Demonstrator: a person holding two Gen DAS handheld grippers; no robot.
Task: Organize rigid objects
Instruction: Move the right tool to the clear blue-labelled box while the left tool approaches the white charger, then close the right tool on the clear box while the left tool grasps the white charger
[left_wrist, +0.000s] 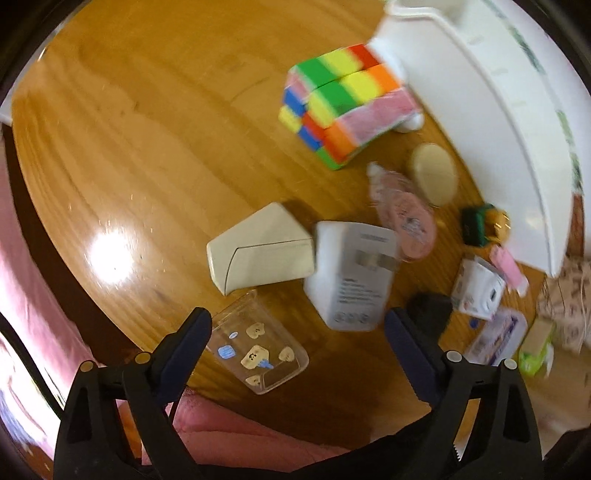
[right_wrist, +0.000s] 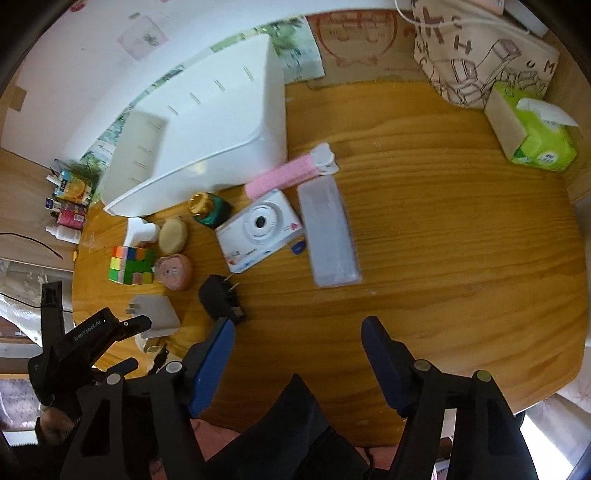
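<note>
Small objects lie scattered on a round wooden table (right_wrist: 443, 221). In the left wrist view my left gripper (left_wrist: 297, 325) is open and empty above a clear plastic box (left_wrist: 258, 350), a cream box (left_wrist: 258, 251) and a white charger (left_wrist: 351, 277). A colourful cube (left_wrist: 340, 103) lies beyond, beside a white bin (left_wrist: 498, 110). In the right wrist view my right gripper (right_wrist: 297, 332) is open and empty over bare table. A black adapter (right_wrist: 221, 299), white camera (right_wrist: 260, 229), clear case (right_wrist: 328, 236) and pink comb (right_wrist: 288, 173) lie ahead, in front of the white bin (right_wrist: 207, 125).
A green tissue box (right_wrist: 532, 129) and a patterned bag (right_wrist: 480, 51) stand at the far right. A round cream tin (right_wrist: 173, 230), pink case (right_wrist: 173, 271), green tape roll (right_wrist: 208, 210) and colourful cube (right_wrist: 131, 264) crowd the left. The left gripper's body (right_wrist: 74, 343) shows at lower left.
</note>
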